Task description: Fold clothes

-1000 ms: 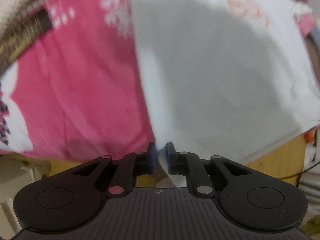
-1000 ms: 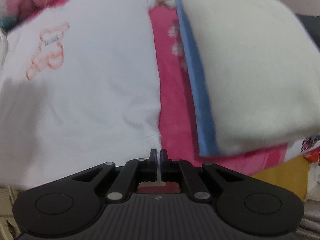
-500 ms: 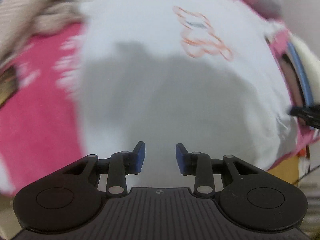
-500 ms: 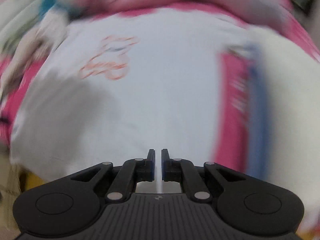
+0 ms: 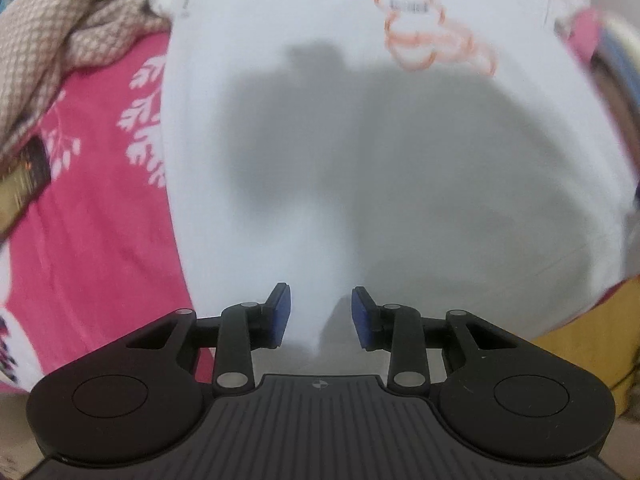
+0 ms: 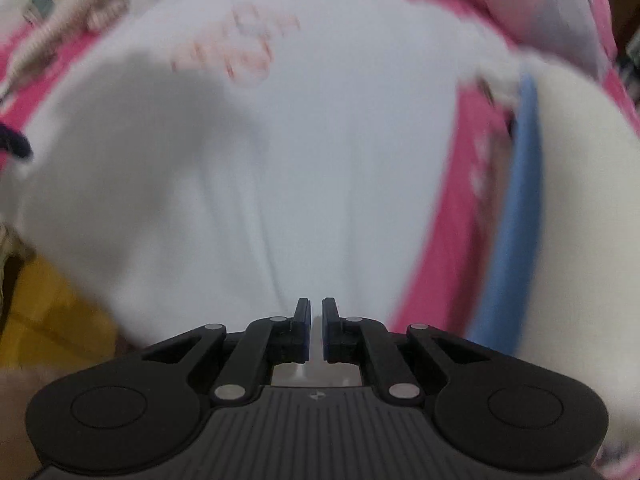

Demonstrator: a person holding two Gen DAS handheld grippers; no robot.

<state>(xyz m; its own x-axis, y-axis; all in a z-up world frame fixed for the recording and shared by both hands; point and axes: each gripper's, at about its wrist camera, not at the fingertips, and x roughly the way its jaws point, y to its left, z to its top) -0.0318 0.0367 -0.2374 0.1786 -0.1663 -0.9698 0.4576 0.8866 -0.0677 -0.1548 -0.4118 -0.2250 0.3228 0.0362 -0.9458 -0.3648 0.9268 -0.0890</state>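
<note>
A white garment (image 5: 360,168) with an orange outline print (image 5: 424,32) lies spread on a pink floral bedsheet (image 5: 96,216). My left gripper (image 5: 320,320) is open over the garment's near edge, with a fold of white cloth rising between its blue pads (image 5: 280,312) but not pinched. In the right wrist view the same garment (image 6: 280,168) fills the middle. My right gripper (image 6: 316,330) is shut on its near edge, and a thin strip of white cloth shows between the pads.
A beige patterned cloth heap (image 5: 60,36) lies at the far left. A cream folded item with a blue edge (image 6: 528,216) lies to the right of the garment. A yellow surface (image 6: 48,312) shows below the bed edge.
My left gripper let go of the garment's edge and opened, then moved in over the cloth. My right gripper stayed shut on the edge and swung left, dragging it over the garment.
</note>
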